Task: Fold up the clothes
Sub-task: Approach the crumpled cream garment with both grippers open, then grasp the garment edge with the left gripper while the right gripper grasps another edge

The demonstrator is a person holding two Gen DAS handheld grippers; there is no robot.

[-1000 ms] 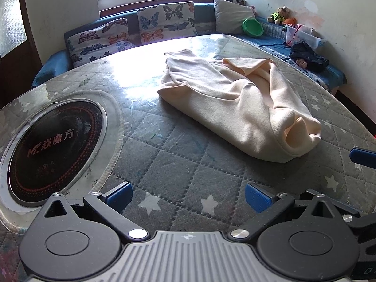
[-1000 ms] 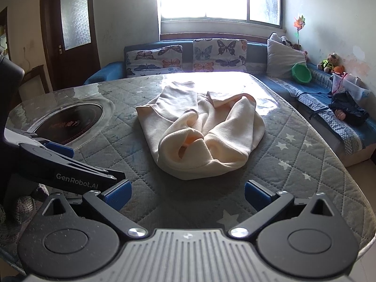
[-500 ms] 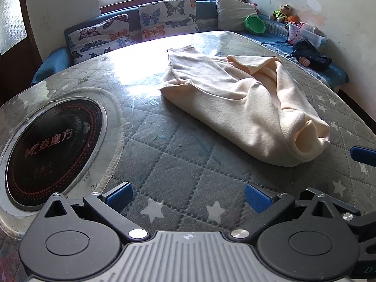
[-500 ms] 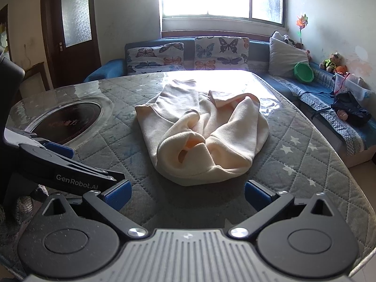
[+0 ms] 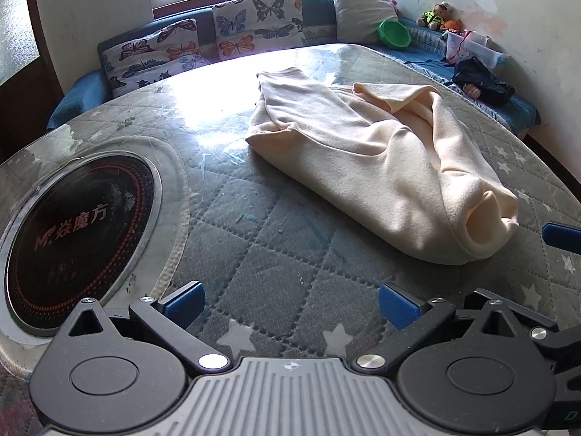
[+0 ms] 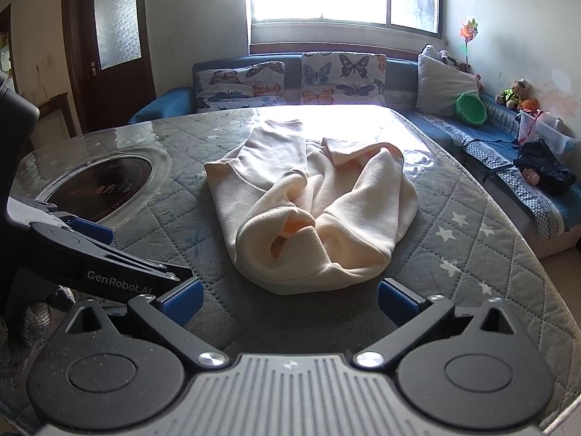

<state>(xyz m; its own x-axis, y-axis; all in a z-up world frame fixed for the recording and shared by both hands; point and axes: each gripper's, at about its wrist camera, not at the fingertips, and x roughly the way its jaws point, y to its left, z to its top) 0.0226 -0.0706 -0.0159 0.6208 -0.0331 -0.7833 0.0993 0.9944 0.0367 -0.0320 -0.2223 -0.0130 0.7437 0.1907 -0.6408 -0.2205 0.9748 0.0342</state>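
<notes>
hovering over a crumpled cream garment

lying bunched near the middle of the quilted table (image 6: pixel 472 218), the cream garment (image 6: pixel 308 210) is untouched. the right gripper (image 6: pixel 290 299) sits just short of its hem, fingers spread wide. the left gripper (image 5: pixel 290 303) is likewise spread, beside the round cooktop (image 5: pixel 72 232).

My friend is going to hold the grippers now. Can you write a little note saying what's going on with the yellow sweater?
Left gripper: open, holding nothing, above the quilted table, short of the sweater.
Right gripper: open, holding nothing, right in front of the sweater's near edge.
Cream sweater: lying in a rumpled heap in the middle of the table, sleeves bunched over the body, an opening facing the right gripper.
Done: no neat fold shows yet.
Left: probably spread it flat first, then fold the sleeves in and fold the body over.
</notes>
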